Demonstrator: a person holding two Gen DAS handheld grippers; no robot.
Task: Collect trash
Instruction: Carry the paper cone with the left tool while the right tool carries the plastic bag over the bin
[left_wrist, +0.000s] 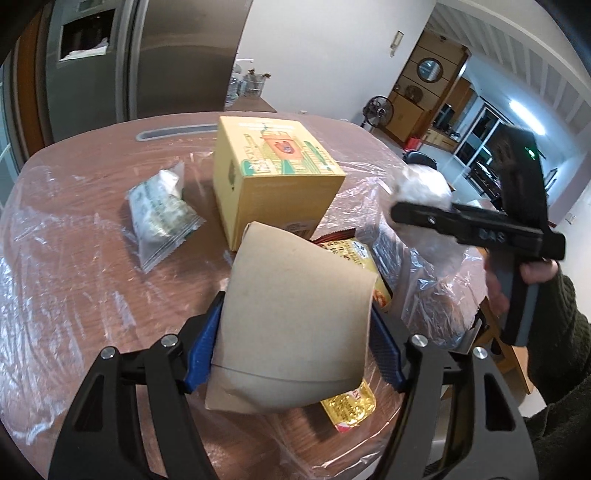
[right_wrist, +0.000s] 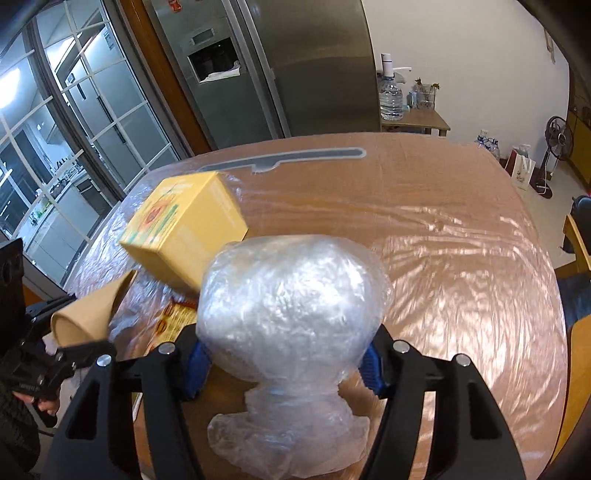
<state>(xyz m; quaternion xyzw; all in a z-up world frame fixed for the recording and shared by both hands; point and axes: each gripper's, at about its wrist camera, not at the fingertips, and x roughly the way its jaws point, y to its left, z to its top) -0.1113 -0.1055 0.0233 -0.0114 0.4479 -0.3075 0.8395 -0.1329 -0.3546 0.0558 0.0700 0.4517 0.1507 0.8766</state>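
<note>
My left gripper (left_wrist: 297, 314) is shut on a brown paper cup (left_wrist: 291, 273), with the blue pads pressing its sides; the cup lies tilted above the table. My right gripper (right_wrist: 286, 347) is shut on a ball of crumpled clear plastic wrap (right_wrist: 291, 295), and a loose tail of film hangs below it. In the left wrist view the same ball (left_wrist: 424, 184) shows at the right, behind a black finger (left_wrist: 461, 229) held by a person's hand. The right wrist view shows the cup (right_wrist: 92, 314) at the far left.
A yellow printed box (left_wrist: 273, 173) stands mid-table. A clear snack packet (left_wrist: 162, 210) lies to its left and a yellow and red wrapper (left_wrist: 351, 406) lies under the cup. Clear film covers the wooden table (right_wrist: 443, 221). A fridge (right_wrist: 295, 62) stands behind it and a chair (right_wrist: 576, 236) is at the right.
</note>
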